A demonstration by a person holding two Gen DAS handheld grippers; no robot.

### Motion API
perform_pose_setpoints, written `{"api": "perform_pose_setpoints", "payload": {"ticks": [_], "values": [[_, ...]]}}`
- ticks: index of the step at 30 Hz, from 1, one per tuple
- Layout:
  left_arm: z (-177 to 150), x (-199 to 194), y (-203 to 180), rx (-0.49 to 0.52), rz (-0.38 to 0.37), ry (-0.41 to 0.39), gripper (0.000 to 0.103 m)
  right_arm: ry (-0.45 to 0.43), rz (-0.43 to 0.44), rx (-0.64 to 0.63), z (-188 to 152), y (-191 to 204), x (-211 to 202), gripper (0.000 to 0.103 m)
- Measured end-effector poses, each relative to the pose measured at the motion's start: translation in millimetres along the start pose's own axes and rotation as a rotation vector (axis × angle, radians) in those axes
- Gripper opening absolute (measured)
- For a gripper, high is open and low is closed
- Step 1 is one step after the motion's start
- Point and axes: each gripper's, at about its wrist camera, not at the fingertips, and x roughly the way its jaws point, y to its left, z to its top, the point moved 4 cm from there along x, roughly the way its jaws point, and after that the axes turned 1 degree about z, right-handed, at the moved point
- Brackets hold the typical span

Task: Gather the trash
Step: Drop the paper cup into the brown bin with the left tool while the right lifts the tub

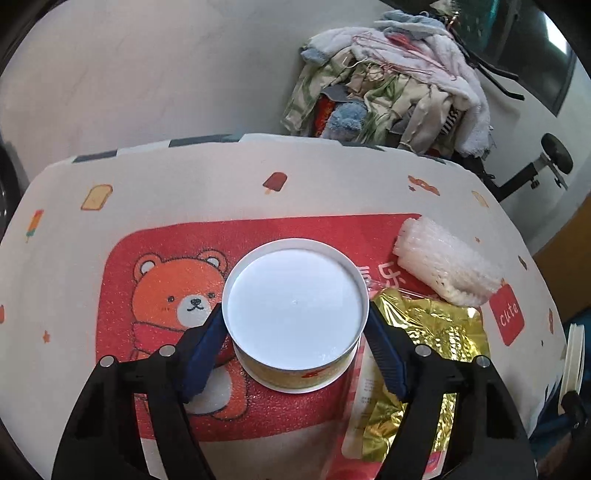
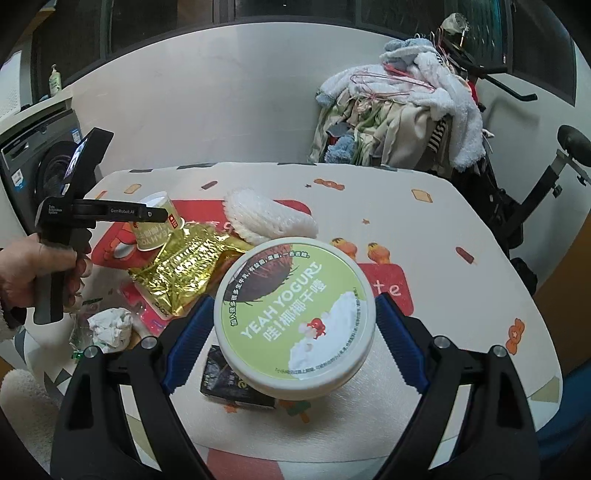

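Left hand-held gripper (image 1: 295, 325) grips cup (image 1: 295, 306) | right hand-held gripper (image 2: 295, 325) grips lid (image 2: 295, 314)

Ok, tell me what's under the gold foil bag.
A red-and-white wrapper pokes out from under the gold foil bag, which lies on the red bear mat. Anything else beneath is covered.

White wall (image 2: 221, 110) behind tabletop (image 2: 461, 236). Clothes pile (image 2: 406, 118) on rack, back right. Washing machine (image 2: 26, 155) at left. Dark windows (image 2: 184, 22) above.
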Motion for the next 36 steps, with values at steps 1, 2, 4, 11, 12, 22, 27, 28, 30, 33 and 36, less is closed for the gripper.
{"api": "perform_pose_setpoints", "payload": {"ticks": [1, 2, 4, 11, 12, 22, 27, 28, 30, 33, 36], "values": [[0, -4, 0, 0.003, -0.001, -0.007, 0.072, -0.003, 0.0, -0.003, 1, 1, -1, 0.086], [-1, -8, 0, 0.007, 0.0, -0.015, 0.072, -0.007, 0.0, -0.007, 1, 3, -2, 0.086], [-2, -21, -2, 0.025, -0.005, -0.035, 0.072, -0.011, 0.006, -0.008, 2, 6, -5, 0.086], [-15, -78, -17, 0.12, -0.022, -0.108, 0.072, -0.022, 0.025, -0.016, 1, 21, -18, 0.086], [-19, -87, -19, 0.13, -0.027, -0.117, 0.072, -0.026, 0.029, -0.019, 1, 25, -22, 0.086], [-96, -171, -42, 0.218, -0.043, -0.184, 0.072, -0.049, 0.053, -0.031, -6, 46, -59, 0.086], [-155, -200, -57, 0.251, -0.069, -0.193, 0.072, -0.048, 0.06, -0.017, -21, 52, -79, 0.086], [-169, -203, -61, 0.257, -0.071, -0.19, 0.072, -0.047, 0.061, -0.013, -24, 52, -82, 0.086], [-197, -207, -67, 0.26, -0.091, -0.17, 0.072, -0.045, 0.063, -0.008, -33, 54, -89, 0.086], [-235, -205, -76, 0.268, -0.118, -0.128, 0.072, -0.037, 0.067, 0.002, -46, 56, -96, 0.086], [-269, -198, -84, 0.287, -0.127, -0.077, 0.072, -0.027, 0.069, 0.016, -56, 56, -100, 0.086]]}}
